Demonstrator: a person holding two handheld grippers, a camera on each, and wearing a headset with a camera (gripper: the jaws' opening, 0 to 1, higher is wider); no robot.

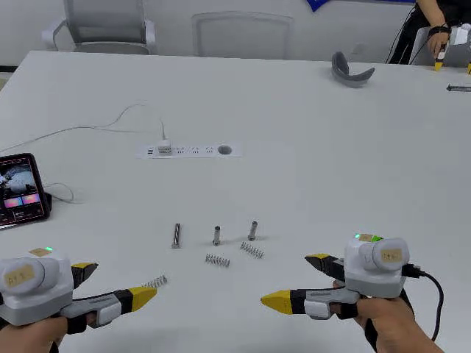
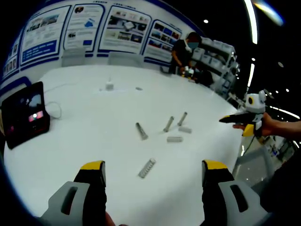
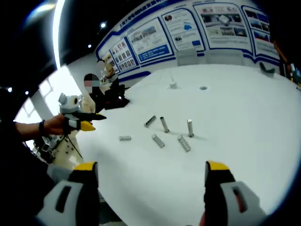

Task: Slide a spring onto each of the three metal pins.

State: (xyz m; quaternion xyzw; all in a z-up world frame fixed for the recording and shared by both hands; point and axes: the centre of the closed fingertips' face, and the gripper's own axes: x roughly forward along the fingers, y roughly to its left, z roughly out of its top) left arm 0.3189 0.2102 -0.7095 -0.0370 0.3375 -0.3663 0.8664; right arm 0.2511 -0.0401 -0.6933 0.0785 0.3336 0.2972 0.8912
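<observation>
Nearest the person, the left gripper [image 1: 114, 282] is held over the white tabletop [image 1: 331, 162], on the near left of the middle pin [image 1: 216, 235], its yellow-tipped jaws spread wide with nothing between them. The right gripper [image 1: 296, 279] is held on the near right of that pin, its jaws likewise wide apart and empty. The first spring [image 1: 155, 282] lies to the near left of the middle pin, just beside one jaw tip of the left gripper. The second spring [image 1: 217, 260] lies just on the near side of the middle pin, and the third spring [image 1: 252, 250] lies just to its near right; all three rest loose on the tabletop, off the pins. The middle pin stands upright, with the right pin [image 1: 253, 230] upright just to its right, while the left pin [image 1: 176, 235], to its left, appears in the gripper views to lie on its side. Beyond the middle pin sits a white power strip [image 1: 189, 151] with a plug and a thin cable [image 1: 88, 129] trailing left. Well to the pin's left a tablet [image 1: 22, 189] shows a lit screen. Far beyond and to the right lies a grey curved object [image 1: 350, 71], and past the tabletop's far edge stand chairs [image 1: 103, 26]
</observation>
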